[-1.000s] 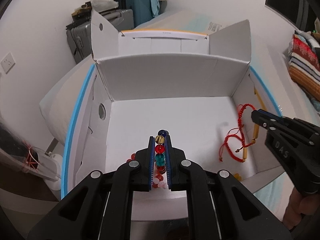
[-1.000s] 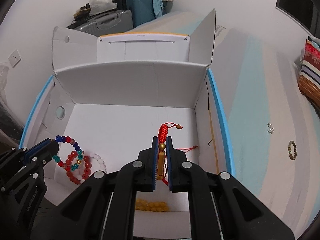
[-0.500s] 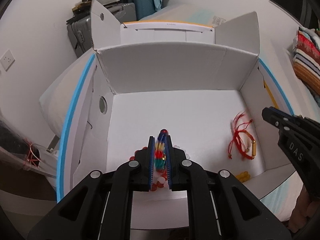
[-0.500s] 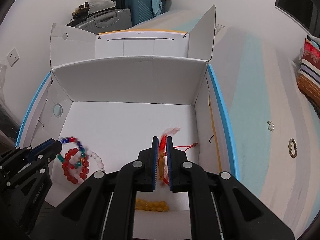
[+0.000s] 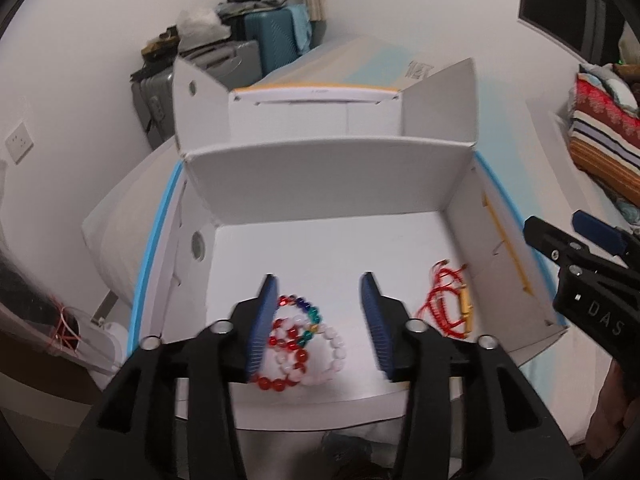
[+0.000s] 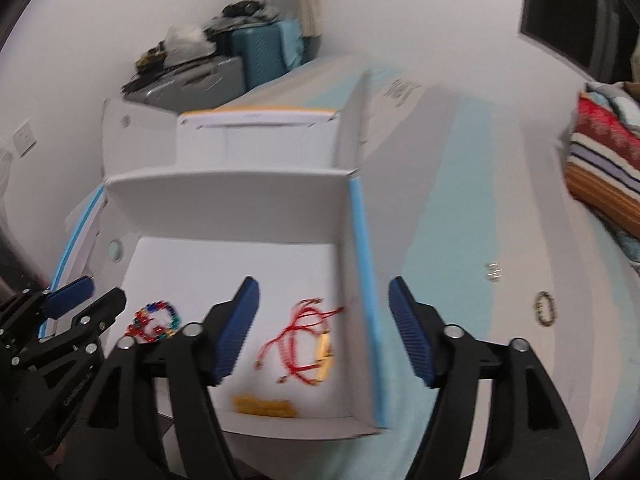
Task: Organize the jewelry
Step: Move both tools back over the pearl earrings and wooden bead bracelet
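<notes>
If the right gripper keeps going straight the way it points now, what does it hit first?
Most likely the box's blue-edged right wall, which sits between the open fingers of the right gripper. The red cord bracelet lies just left of that line on the box floor; depth is unclear through the blur.

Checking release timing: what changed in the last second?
Both grippers opened. The left gripper let go of the multicoloured bead bracelets, which now lie on the white cardboard box floor. The right gripper dropped the red cord bracelet with gold tube there too and swung right. The yellow bead bracelet stayed put.
</notes>
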`<action>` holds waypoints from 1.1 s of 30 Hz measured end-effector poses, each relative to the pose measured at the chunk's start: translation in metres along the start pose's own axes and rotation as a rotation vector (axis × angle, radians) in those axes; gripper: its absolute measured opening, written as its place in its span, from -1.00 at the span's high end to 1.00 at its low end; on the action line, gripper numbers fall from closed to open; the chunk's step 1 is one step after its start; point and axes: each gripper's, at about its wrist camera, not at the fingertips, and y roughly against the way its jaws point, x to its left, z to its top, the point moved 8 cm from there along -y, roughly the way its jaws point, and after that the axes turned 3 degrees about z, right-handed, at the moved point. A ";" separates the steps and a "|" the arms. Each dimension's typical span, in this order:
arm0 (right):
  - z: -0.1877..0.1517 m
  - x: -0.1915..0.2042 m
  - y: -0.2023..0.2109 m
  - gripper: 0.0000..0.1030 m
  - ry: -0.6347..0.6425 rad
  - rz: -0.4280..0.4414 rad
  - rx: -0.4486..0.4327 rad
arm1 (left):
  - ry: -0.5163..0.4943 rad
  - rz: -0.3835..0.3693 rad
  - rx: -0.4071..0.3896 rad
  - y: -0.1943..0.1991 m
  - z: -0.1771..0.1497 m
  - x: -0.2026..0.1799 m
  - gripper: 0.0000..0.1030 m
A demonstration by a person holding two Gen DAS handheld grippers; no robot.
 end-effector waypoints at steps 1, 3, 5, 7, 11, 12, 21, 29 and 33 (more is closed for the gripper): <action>0.001 -0.007 0.003 -0.36 -0.003 -0.012 -0.005 | -0.004 -0.005 -0.009 0.003 0.002 -0.004 -0.01; 0.003 -0.026 0.011 -0.43 -0.020 -0.037 -0.018 | -0.012 -0.019 -0.022 0.009 0.006 -0.016 -0.07; 0.003 -0.045 0.018 -0.45 -0.036 -0.056 -0.027 | -0.022 -0.031 -0.035 0.013 0.008 -0.027 -0.18; 0.003 -0.061 0.022 -0.52 -0.050 -0.073 -0.033 | -0.033 -0.045 -0.054 0.020 0.011 -0.041 -0.35; -0.001 -0.097 0.033 -0.67 -0.081 -0.120 -0.048 | -0.049 -0.087 -0.086 0.031 0.018 -0.072 -0.62; -0.002 -0.106 0.035 -0.69 -0.089 -0.126 -0.049 | -0.061 -0.095 -0.097 0.034 0.019 -0.082 -0.68; -0.020 -0.184 0.039 -0.85 -0.167 -0.203 -0.047 | -0.103 -0.151 -0.130 0.042 0.032 -0.151 -0.87; -0.037 -0.247 0.028 -0.85 -0.186 -0.255 -0.029 | -0.164 -0.208 -0.113 0.029 0.033 -0.224 -0.89; -0.048 -0.277 0.015 -0.85 -0.217 -0.259 -0.013 | -0.192 -0.225 -0.103 0.015 0.035 -0.257 -0.89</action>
